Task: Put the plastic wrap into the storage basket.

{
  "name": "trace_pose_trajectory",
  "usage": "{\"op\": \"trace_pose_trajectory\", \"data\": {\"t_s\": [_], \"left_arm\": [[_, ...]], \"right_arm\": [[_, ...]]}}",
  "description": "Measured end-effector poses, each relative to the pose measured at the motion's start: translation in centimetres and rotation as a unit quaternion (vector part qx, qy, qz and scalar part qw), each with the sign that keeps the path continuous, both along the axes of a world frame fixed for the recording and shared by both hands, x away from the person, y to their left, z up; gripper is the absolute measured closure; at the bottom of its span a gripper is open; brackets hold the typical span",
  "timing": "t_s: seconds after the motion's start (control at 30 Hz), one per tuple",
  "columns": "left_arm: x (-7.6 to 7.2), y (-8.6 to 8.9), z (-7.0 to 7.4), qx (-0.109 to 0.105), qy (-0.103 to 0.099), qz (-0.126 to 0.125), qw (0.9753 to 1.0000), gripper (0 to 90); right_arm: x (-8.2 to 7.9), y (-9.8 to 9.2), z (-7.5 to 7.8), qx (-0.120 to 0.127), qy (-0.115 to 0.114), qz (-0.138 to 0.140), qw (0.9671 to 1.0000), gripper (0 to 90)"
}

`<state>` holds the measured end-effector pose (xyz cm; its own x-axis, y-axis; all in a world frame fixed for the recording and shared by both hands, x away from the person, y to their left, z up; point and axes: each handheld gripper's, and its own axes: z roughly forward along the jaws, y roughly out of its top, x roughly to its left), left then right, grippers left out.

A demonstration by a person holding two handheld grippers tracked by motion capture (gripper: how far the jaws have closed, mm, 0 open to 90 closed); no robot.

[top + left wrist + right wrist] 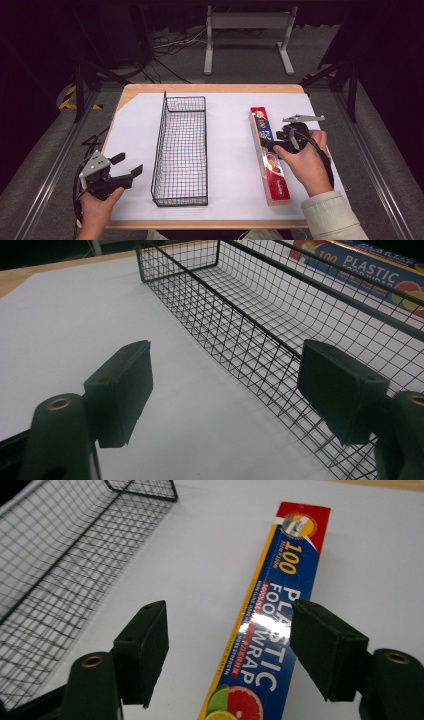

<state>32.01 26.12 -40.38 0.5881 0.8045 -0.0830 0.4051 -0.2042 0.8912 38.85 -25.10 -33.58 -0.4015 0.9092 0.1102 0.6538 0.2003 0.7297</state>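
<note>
Right gripper [227, 655]: jaws apart, hovering over the plastic wrap box [280, 615]. One jaw stands over the box's far long edge, the other over bare sheet on the basket side; no contact can be made out (the glare on the lid sits directly between them). In the high view this gripper [280, 142] sits at the box's [272, 175] middle stretch.

Plastic wrap box: long, blue and red, lying flat on the white sheet [230, 150], directly under the right gripper.

Wire basket [181, 150]: black mesh, between the two grippers, well apart from the box.

Left gripper [222, 400]: jaws apart, holding nothing, over the sheet, with the basket's [260, 315] near wall just ahead of it. In the high view it [127, 167] lies just beside the basket's near corner.
</note>
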Motion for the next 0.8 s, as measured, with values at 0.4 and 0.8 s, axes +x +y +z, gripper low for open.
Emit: {"op": "trace_pose_trajectory", "data": {"t_s": [0.4, 0.8], "left_arm": [[0.1, 0.1, -0.1, -0.004, 0.001, 0.005, 1.0000, 22.1], [0.2, 0.2, -0.3, -0.004, 0.004, 0.008, 1.0000, 21.7]], "right_arm": [[2.5, 0.2, -2.6, -0.010, 0.091, -0.082, 0.9923, 26.7], [4.0, 0.9, -5.3, -0.032, 0.149, -0.099, 0.9833, 23.1]]}}
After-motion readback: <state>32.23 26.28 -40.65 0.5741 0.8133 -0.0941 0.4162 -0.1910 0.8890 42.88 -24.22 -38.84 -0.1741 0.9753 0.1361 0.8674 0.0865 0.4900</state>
